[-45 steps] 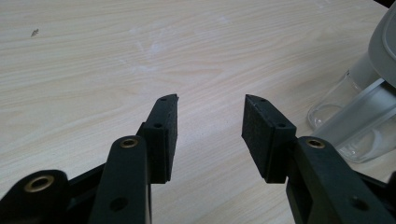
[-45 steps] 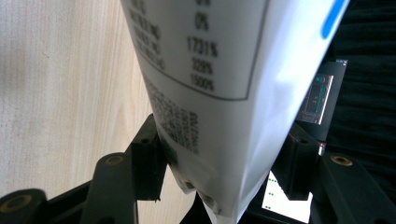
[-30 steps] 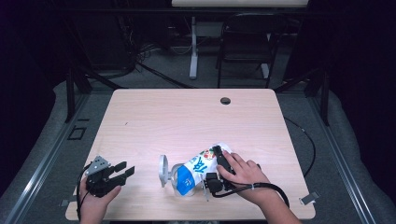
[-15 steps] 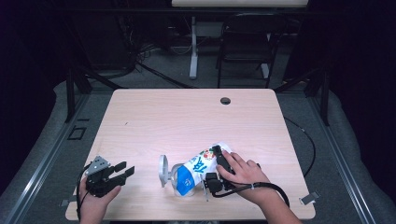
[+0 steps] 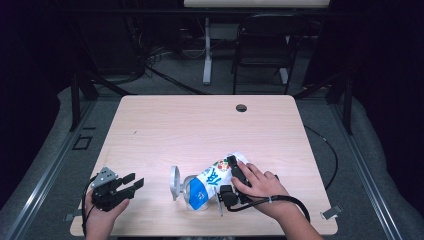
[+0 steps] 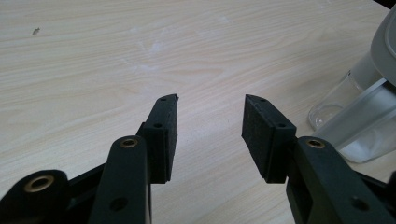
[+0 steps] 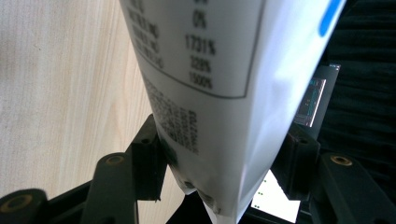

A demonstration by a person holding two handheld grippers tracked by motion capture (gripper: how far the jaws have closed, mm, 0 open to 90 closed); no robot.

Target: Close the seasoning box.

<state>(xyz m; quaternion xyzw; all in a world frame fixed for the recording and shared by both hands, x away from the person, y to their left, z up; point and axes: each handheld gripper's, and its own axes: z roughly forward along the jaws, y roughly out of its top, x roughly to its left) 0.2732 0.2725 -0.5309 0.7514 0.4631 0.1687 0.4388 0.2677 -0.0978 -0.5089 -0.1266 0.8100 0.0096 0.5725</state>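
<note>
High view: my right fingers (image 5: 226,176) clamp a white-and-blue pouch (image 5: 212,181) tilted over a clear jar (image 5: 186,187) near the surface's (image 5: 200,125) front edge.
Left gripper view: my left fingers (image 6: 210,128) wide, empty.
Right gripper view: pouch (image 7: 210,93) pinched between pads. Best pour slowly, steadying the jar.

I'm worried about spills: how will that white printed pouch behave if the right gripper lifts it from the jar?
The pouch looks soft and creased, so it would probably sag beyond the right gripper that clamps it. Its glossy film may slip. The clear jar lying under it could roll or shift.
</note>
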